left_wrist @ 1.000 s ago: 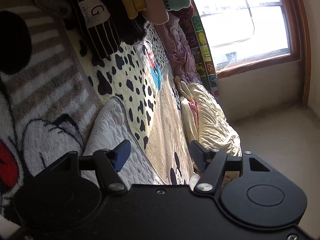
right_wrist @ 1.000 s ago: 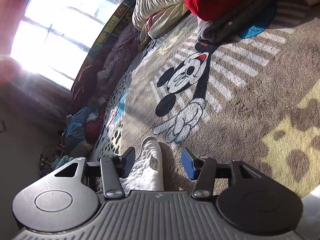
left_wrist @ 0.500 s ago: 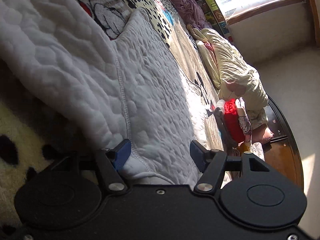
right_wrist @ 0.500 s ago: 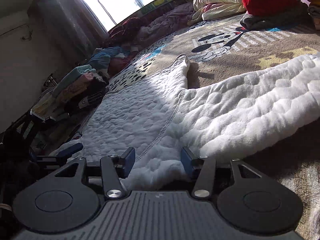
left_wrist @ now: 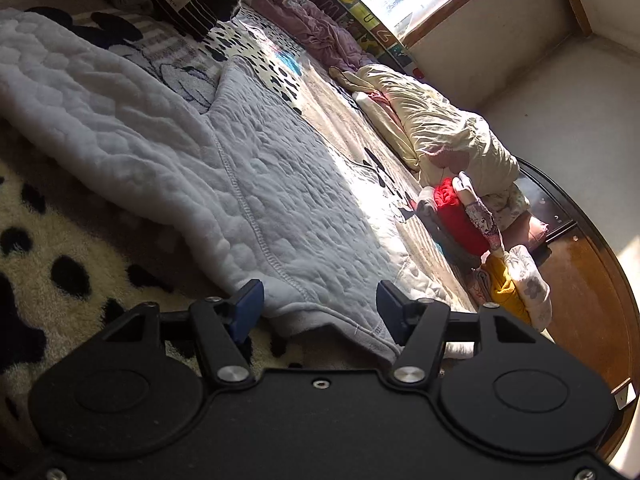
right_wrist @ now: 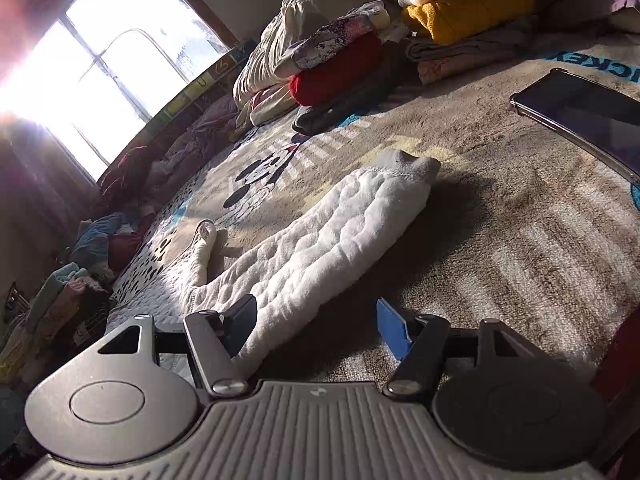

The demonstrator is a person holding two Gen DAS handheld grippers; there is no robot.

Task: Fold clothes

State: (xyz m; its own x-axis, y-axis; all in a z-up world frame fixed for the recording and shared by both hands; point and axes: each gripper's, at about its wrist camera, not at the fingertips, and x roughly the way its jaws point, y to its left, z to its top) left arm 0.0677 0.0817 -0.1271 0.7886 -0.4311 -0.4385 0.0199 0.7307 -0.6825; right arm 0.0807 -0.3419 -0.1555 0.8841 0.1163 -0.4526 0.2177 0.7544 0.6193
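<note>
Left wrist view: the left gripper [left_wrist: 320, 306] stands partly open and closing slightly, its jaws astride the hem of the white quilted garment [left_wrist: 224, 168], pads not pressing it.
Garment from here: spread ahead of the claw on the patterned blanket [left_wrist: 48, 248], one sleeve running off to the left.
Right wrist view: the right gripper [right_wrist: 316, 326] is opening, gripping nothing; the sleeve [right_wrist: 332, 232] lies against its left pad and stretches away ahead.
Handling: likely soft, thick, light and floppy; best pinched at hem or cuff.
</note>
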